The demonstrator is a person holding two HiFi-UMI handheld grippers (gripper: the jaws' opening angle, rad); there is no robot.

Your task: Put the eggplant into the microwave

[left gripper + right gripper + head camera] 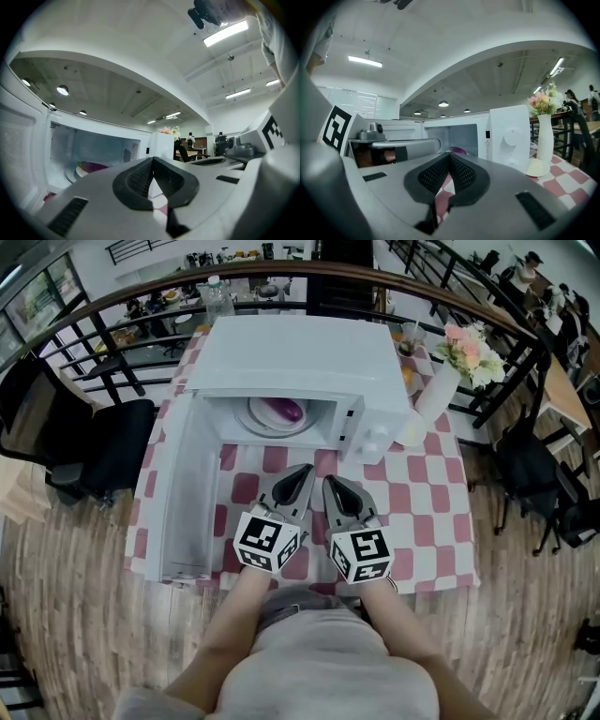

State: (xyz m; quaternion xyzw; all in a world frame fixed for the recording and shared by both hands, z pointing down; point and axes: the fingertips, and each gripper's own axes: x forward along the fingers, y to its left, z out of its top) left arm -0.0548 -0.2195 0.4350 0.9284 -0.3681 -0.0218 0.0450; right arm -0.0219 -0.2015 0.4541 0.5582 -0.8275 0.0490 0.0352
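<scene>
The purple eggplant (287, 411) lies on the white plate (262, 421) inside the open white microwave (300, 357); from the left gripper view the eggplant (96, 166) shows low in the cavity, and the right gripper view catches the eggplant (458, 151) through the doorway. The microwave door (186, 493) hangs wide open to the left. My left gripper (305, 470) and right gripper (329, 481) rest side by side over the checked cloth in front of the oven, both shut with nothing between the pads, a short way back from the opening.
A white vase with pink flowers (450, 367) and a small white saucer (410, 432) stand right of the microwave. The red-and-white checked table (427, 521) ends just in front of the person. A dark railing (84, 315) and a black chair (103, 451) lie beyond.
</scene>
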